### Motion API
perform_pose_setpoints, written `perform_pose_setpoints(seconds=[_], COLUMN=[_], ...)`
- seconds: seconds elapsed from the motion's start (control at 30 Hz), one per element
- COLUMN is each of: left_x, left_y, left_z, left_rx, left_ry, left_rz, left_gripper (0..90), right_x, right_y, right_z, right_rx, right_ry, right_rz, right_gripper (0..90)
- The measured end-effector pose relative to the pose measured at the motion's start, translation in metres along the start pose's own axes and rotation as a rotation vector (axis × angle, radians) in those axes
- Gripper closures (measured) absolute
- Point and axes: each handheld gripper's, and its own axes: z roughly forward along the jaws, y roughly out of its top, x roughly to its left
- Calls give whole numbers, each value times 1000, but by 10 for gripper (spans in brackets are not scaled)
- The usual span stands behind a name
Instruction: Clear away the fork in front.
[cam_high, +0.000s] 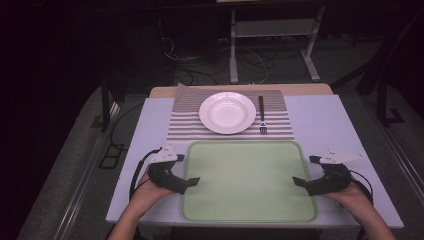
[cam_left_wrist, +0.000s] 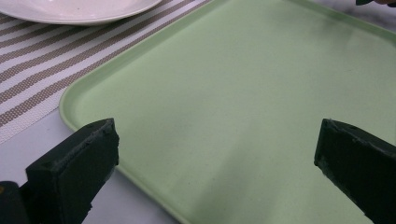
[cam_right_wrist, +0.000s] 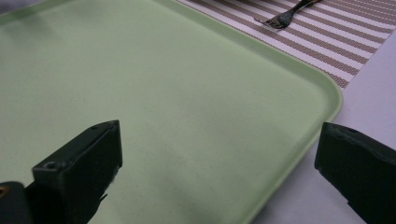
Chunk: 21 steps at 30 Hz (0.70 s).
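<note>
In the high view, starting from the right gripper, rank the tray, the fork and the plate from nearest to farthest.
From the right gripper:
1. Tray: right beside it, its right edge at the open fingers.
2. Fork: beyond the tray, on the striped mat, right of the plate.
3. Plate: farther left on the mat.

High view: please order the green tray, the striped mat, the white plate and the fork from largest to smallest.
1. green tray
2. striped mat, partly covered
3. white plate
4. fork
</note>
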Motion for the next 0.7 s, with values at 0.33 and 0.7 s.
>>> perform_pose_setpoints(seconds=[0.33, 0.7], left_x=[1, 4], left_y=[0, -2], left_z=[-1, 1], left_rx=[-9, 19], left_ry=[10, 1], left_rz=[-1, -4], left_gripper=[0, 0], right_x=[-2, -7], right_y=[6, 16], right_z=[1, 8], right_rx=[4, 2], right_ry=[8, 20], right_rz=[9, 20], right_gripper=[11, 11])
